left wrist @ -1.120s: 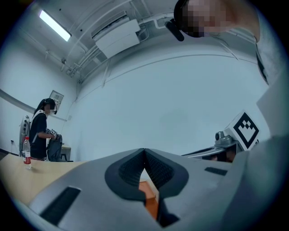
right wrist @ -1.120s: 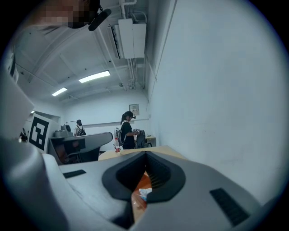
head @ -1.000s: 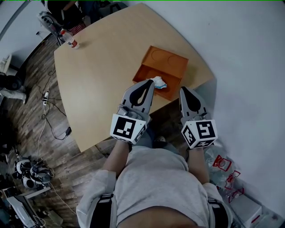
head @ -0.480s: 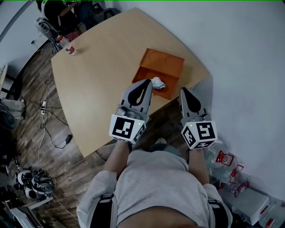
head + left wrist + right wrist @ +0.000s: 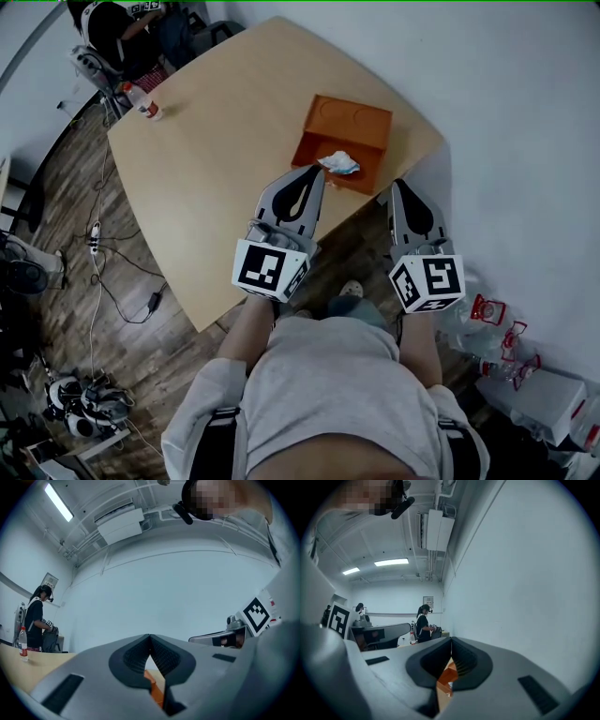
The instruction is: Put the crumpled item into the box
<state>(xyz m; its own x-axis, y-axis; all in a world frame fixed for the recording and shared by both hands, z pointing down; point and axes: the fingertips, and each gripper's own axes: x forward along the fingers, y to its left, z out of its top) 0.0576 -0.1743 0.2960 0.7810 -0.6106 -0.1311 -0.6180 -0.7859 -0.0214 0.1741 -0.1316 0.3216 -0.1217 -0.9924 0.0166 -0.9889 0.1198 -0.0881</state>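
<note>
Head view: the crumpled item lies white against the near side of the orange box, toward the right of the counter. I can't tell whether it sits fully inside or is perched on the near wall. The left gripper and right gripper hang on the near side of the box, each with its fingers pressed together on nothing. The drop looks done to me. If the item is perched, a gentle push toward the far side with closed tips should settle it without shoving the box.
</note>
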